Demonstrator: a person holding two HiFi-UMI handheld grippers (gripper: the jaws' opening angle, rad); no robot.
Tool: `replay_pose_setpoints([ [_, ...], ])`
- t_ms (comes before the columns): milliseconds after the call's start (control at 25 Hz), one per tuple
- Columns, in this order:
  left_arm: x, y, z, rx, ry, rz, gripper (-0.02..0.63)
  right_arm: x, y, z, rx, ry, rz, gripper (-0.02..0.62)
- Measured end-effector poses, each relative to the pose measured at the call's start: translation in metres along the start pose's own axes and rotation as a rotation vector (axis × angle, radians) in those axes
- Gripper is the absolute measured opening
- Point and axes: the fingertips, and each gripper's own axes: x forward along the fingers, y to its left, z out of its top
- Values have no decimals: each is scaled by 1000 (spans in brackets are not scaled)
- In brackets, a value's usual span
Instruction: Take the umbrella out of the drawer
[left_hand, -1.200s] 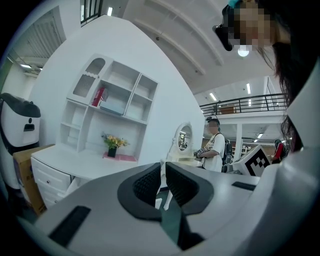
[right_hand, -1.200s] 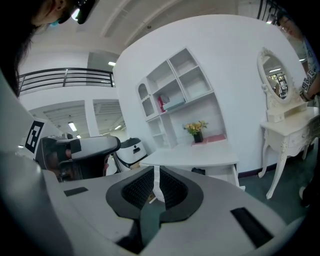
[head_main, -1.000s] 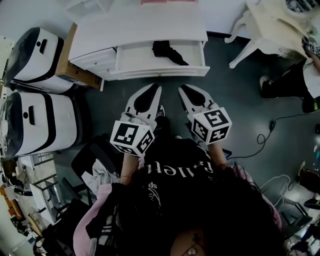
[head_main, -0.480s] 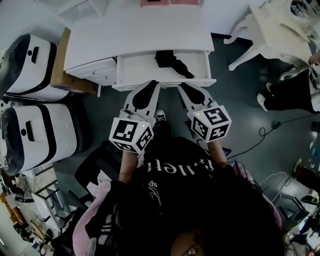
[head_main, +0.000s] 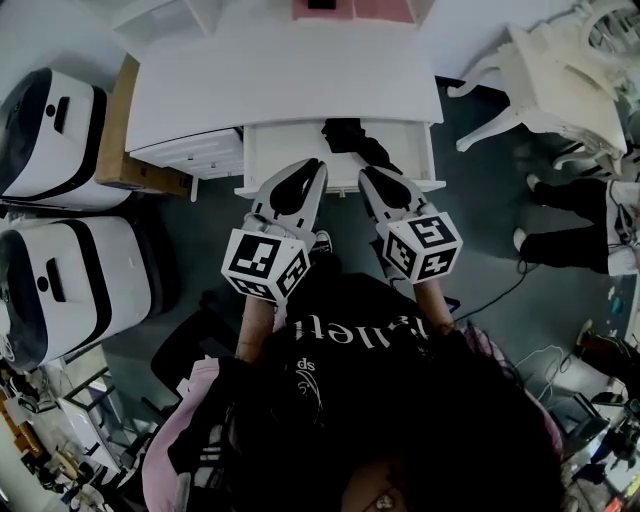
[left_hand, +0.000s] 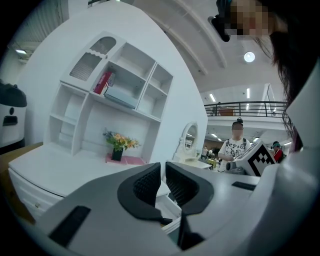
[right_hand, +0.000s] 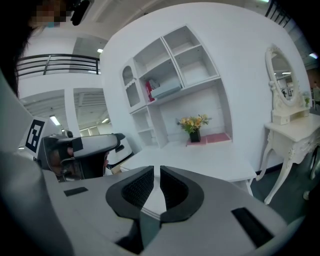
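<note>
A black folded umbrella (head_main: 352, 139) lies in the right half of the open white drawer (head_main: 272, 150) of the desk (head_main: 280, 80). My left gripper (head_main: 314, 166) reaches the drawer's front edge just left of the umbrella; its jaws are shut and empty. My right gripper (head_main: 367, 174) is beside it, tips at the drawer front just below the umbrella, also shut with nothing held. In the left gripper view the left gripper (left_hand: 163, 167) points over the desk top. In the right gripper view the right gripper (right_hand: 157, 172) does the same; the umbrella is hidden there.
Two white-and-black machines (head_main: 55, 120) (head_main: 75, 270) and a cardboard box (head_main: 122, 140) stand left of the desk. A white dressing table (head_main: 560, 80) and a person's legs (head_main: 580, 225) are at the right. A flower pot (right_hand: 194, 124) sits on a pink tray at the desk's back.
Both grippers have come forward to the desk together; their tips were well short of the drawer and now sit at its front edge. Both stayed shut. The umbrella has not moved.
</note>
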Motion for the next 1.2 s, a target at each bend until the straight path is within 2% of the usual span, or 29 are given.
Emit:
replay_pose_setpoints([
  [280,11,41,-4,-19,25,-19,41,30,-7,1,13,16,-52,64],
  [640,32,51,-19,-59,58,-36,41,33,-44,-7,31,52,-122,64],
  [1200,65,84,-22,-70,80,45,41,85,-109,-21,-54,141,-77,64],
])
